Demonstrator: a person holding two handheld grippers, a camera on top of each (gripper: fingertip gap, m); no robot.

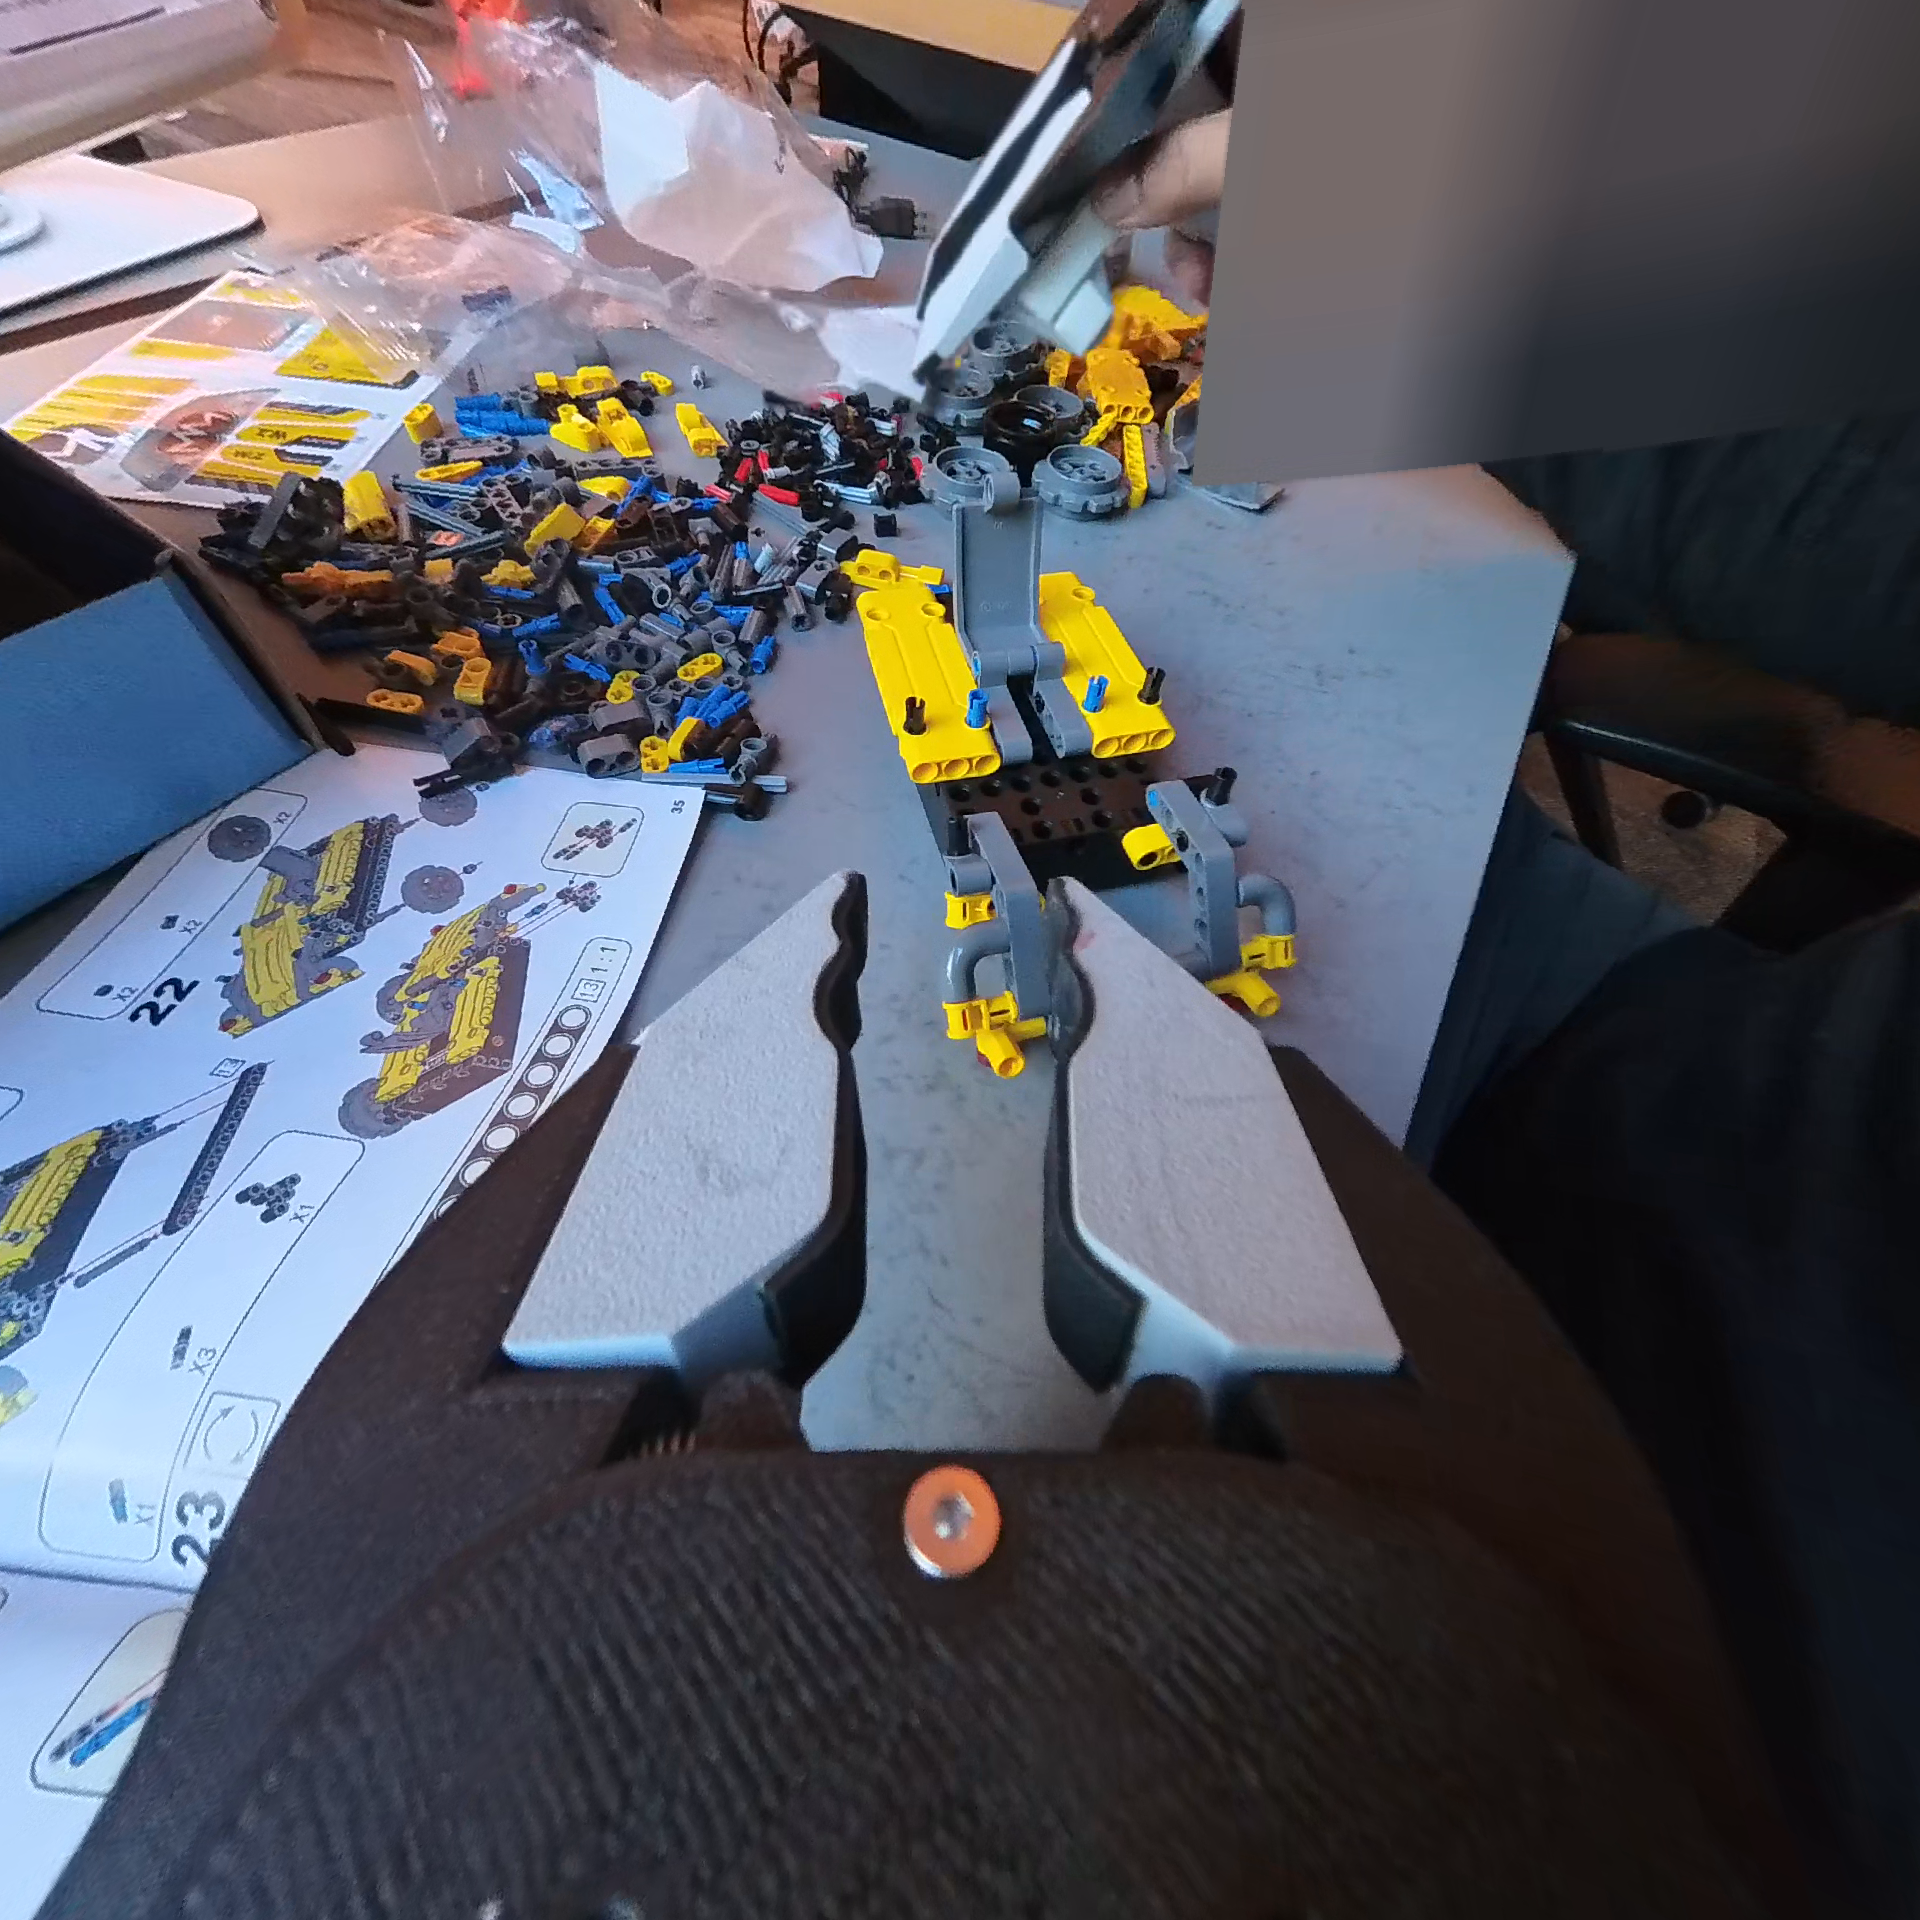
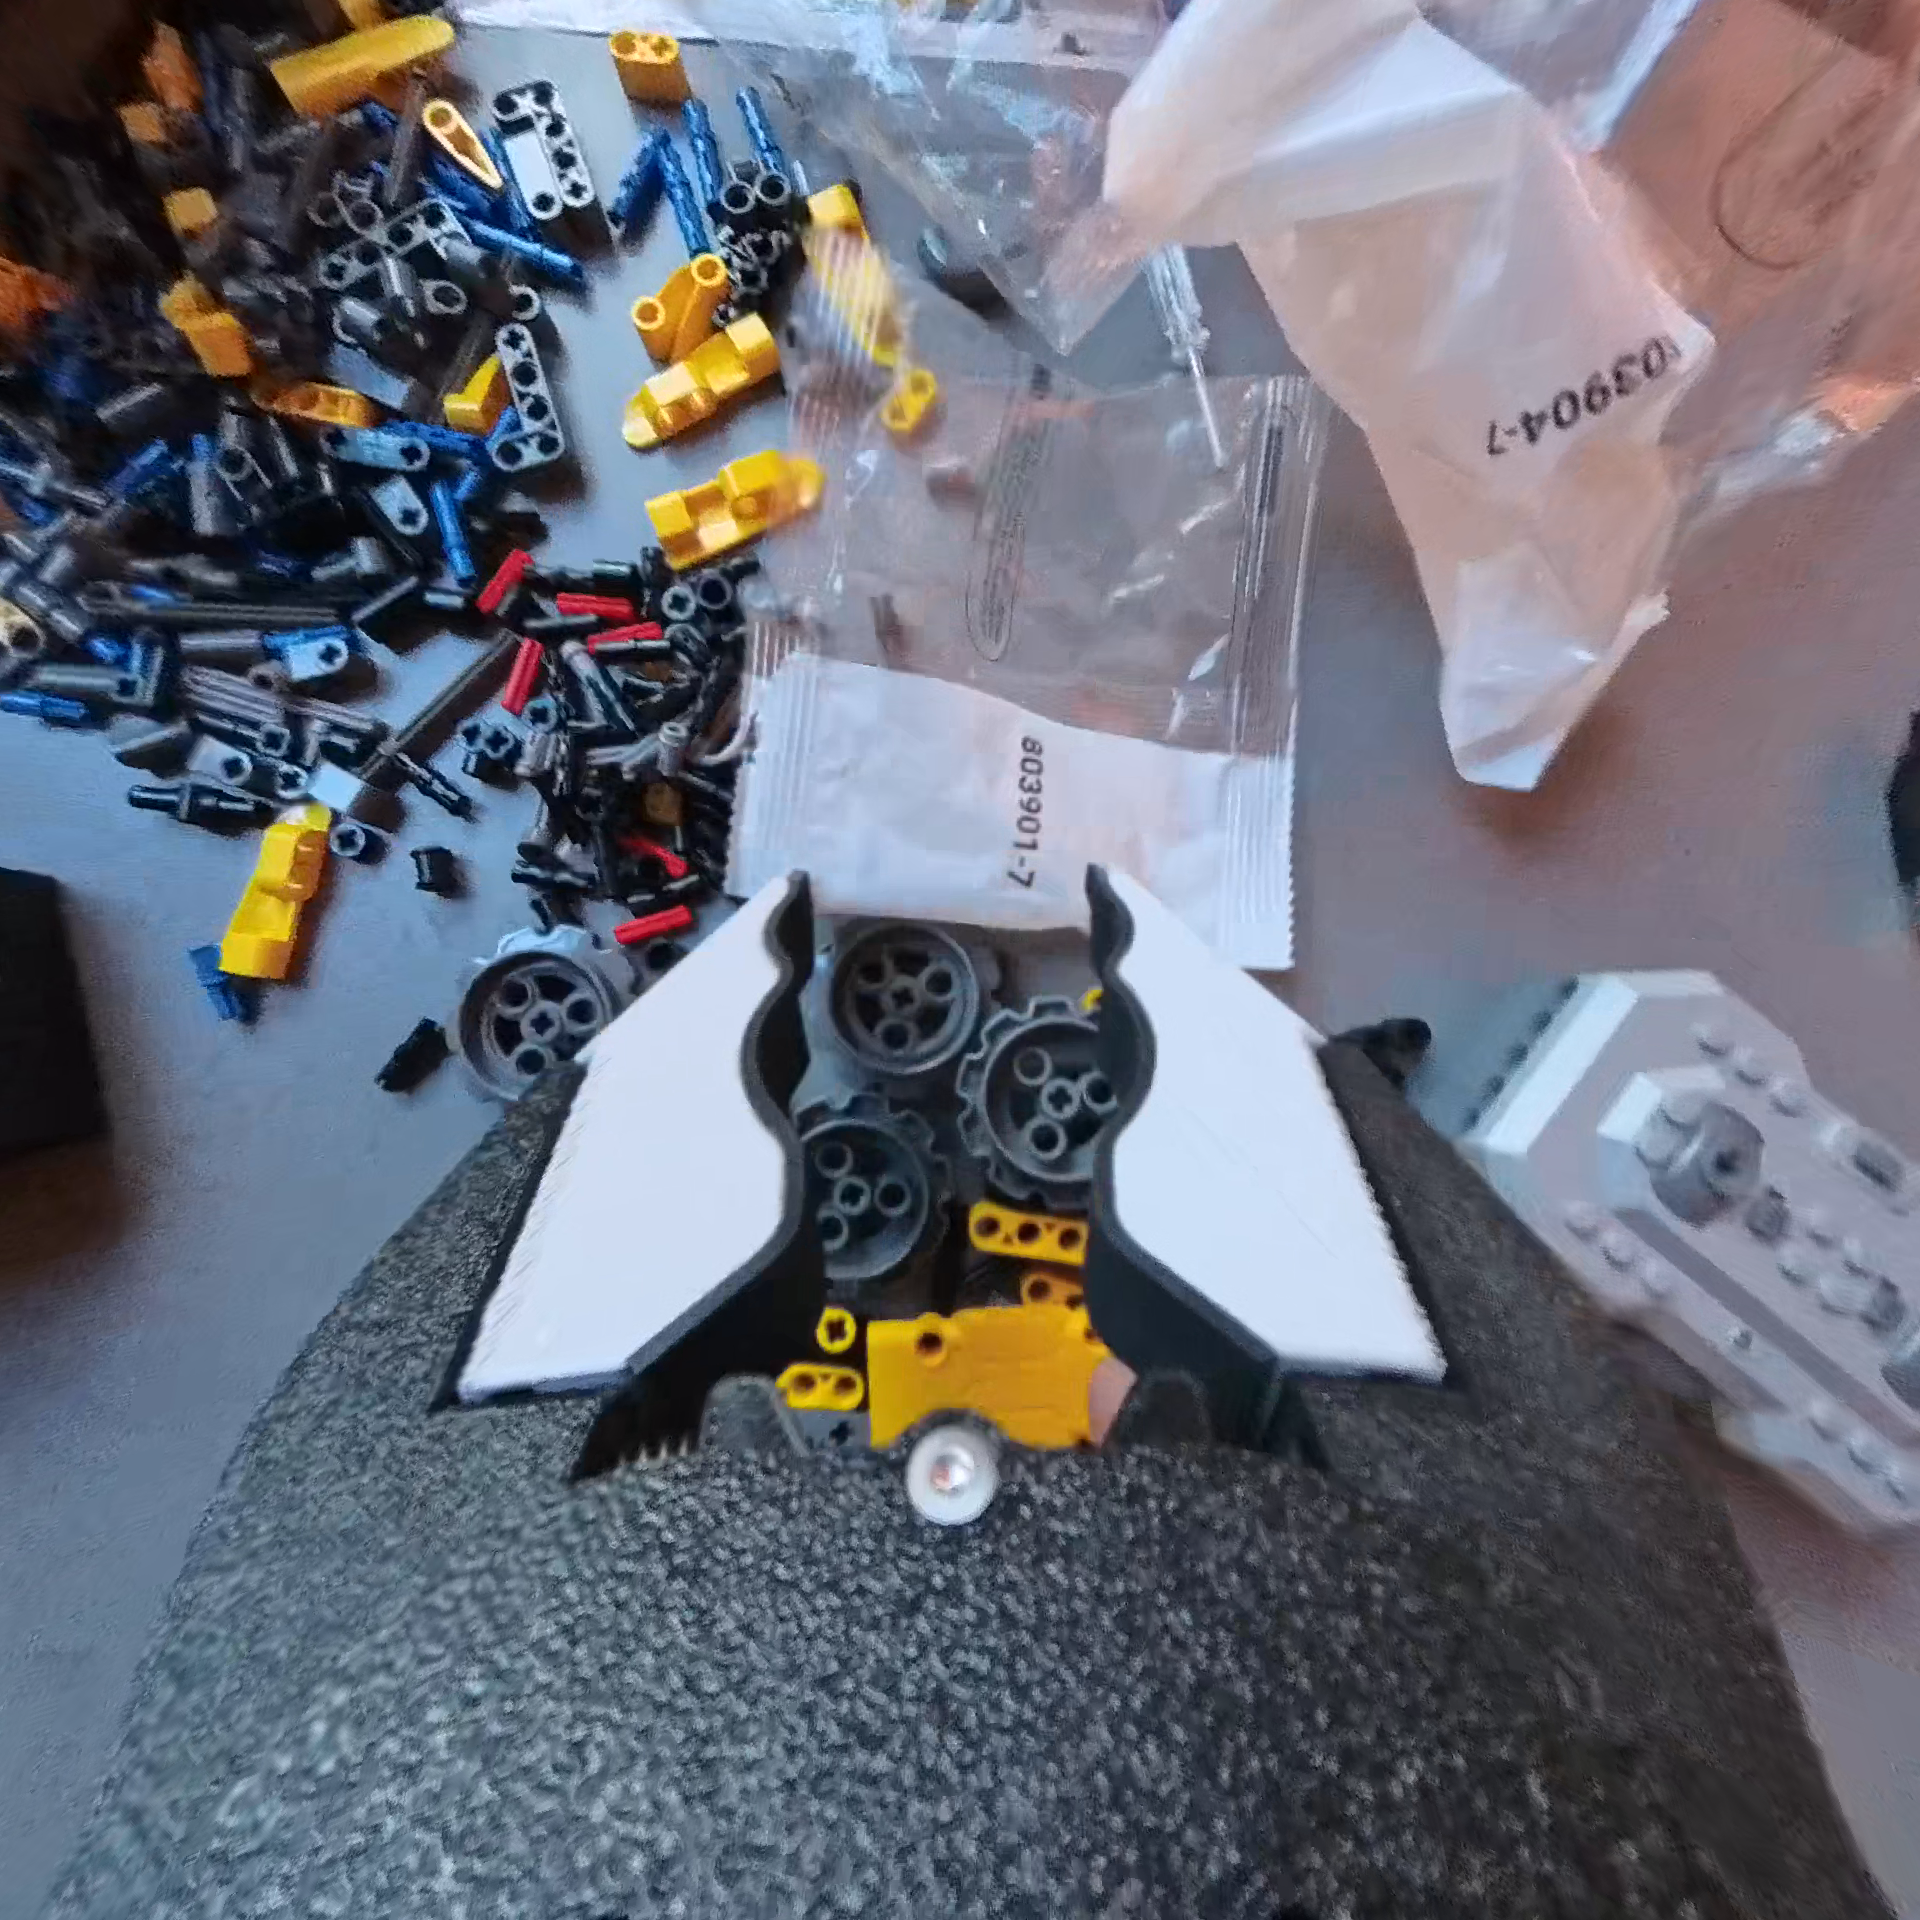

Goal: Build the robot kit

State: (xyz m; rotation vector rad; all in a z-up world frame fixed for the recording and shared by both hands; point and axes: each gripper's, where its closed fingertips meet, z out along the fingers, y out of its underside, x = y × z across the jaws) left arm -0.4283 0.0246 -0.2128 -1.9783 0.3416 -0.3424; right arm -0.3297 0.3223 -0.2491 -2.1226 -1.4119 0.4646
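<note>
Left tongs (image 1: 954, 925): you hold them low over the grey worktop (image 1: 1351, 665) with the jaws parted a moderate way and nothing gripped; the right jaw's tip sits just beside, maybe touching, the near grey arm of the half-built model (image 1: 1039, 727)
Half-built model: yellow side panels, a black studded base, a grey ramp-like piece up the middle, grey arms with curved grey pipes and small yellow connectors at the near end; blue and black pins stand up from the yellow panels; it lies flat near the worktop's right edge
Right tongs (image 2: 948, 940): you have them spread wide and empty, pointing down over a cluster of grey wheels (image 2: 909, 997); three wheels show between the jaws, a fourth lies just outside the left jaw
Below the wheels: yellow pieces (image 2: 987, 1371) with round holes, close to the tongs' base
Loose parts pile (image 2: 364, 520): blue, black, red, grey and yellow pins and beams scattered left of the wheels
Bags: a white paper bag (image 2: 935, 790) just past the jaw tips, clear plastic bags (image 2: 1039, 499) beyond it
Grey block (image 2: 1714, 1195): studded, lying right of the right tongs
Instruction booklet (image 1: 364, 987): open on the worktop, left of the left tongs
</note>
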